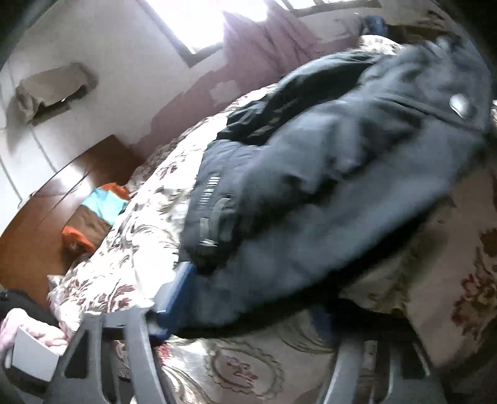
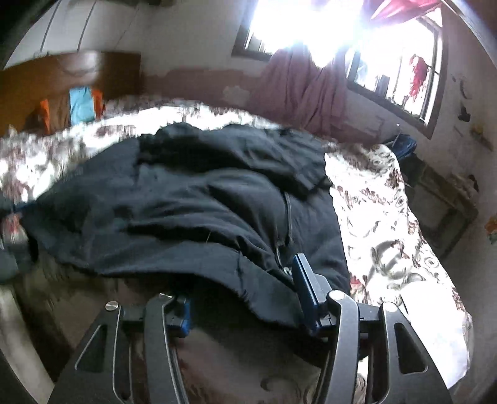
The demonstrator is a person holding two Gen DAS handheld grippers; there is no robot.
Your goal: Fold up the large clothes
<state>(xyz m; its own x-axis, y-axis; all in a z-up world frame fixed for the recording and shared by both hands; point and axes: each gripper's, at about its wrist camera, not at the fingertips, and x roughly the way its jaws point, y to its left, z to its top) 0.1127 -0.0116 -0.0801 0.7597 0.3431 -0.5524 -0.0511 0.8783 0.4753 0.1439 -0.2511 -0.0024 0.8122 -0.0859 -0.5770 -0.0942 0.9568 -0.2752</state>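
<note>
At the far left of the left wrist view I see a hand [image 1: 34,334] on the rig beside the wooden headboard [image 1: 56,199], with orange and teal bedding [image 1: 102,202] below it. Moving right, the left gripper [image 1: 248,320] has its blue-padded left finger pressed against the near hem of the dark garment [image 1: 326,192]; its other finger is hidden under the cloth, so I judge the fingers part-closed on a bunched fold of the hem, though I cannot confirm the far pad's contact. The garment, a large dark jacket or coat with a zip and a metal snap near its far right edge, lies spread and rumpled across the floral bedspread [image 1: 139,236] of the bed. In the right wrist view, the same dark garment [image 2: 202,202] fills the centre, with the floral bedspread [image 2: 388,223] exposed to its right and the window [image 2: 310,28] beyond. The right gripper [image 2: 245,298] has both blue fingers either side of the near hem, which drapes between them in a thick fold; I read this as a grip on the cloth. As for progress, I judge the task at an early stage: both grippers have taken the near edge, but no clean fold is visible and the cloth remains wrinkled. Remaining work, as I assess it: carry the hem over, align the edges, flatten, and repeat until compact.
</note>
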